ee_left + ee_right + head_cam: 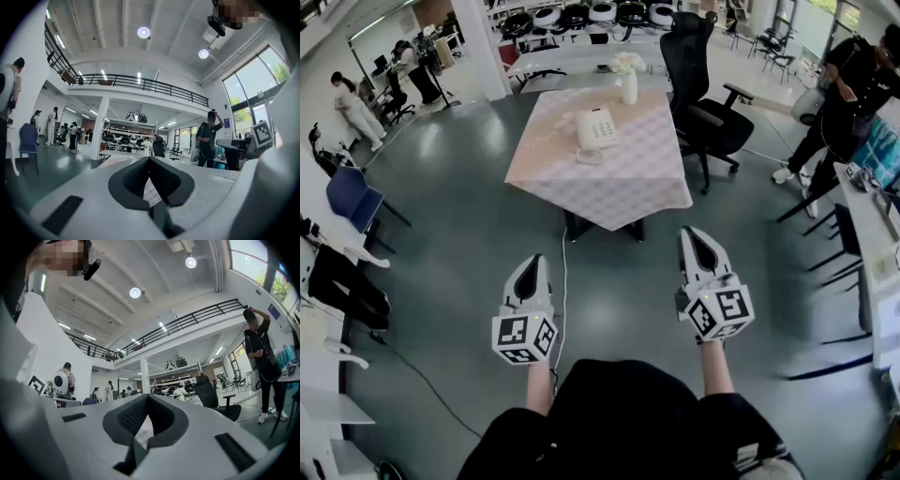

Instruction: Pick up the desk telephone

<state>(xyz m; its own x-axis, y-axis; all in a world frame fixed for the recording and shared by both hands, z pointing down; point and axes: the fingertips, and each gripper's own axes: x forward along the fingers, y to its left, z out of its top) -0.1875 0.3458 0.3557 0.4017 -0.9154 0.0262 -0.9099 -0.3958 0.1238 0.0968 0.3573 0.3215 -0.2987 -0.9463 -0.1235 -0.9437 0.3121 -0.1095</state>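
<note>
In the head view the desk telephone (597,129) rests on the far half of the cloth-covered table (609,192), with its long axis running near to far. The left gripper (531,272) and the right gripper (697,246) hover over the floor, well apart from it. The telephone lies straight ahead between them, so neither is clearly nearer.

In the left gripper view the jaws are pressed together and hold nothing.

The right gripper view shows the same: jaws together, empty.

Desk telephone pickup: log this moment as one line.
phase: pre-reach | telephone: on table, untouched | left gripper: shut, empty | right gripper: shut, empty
</note>
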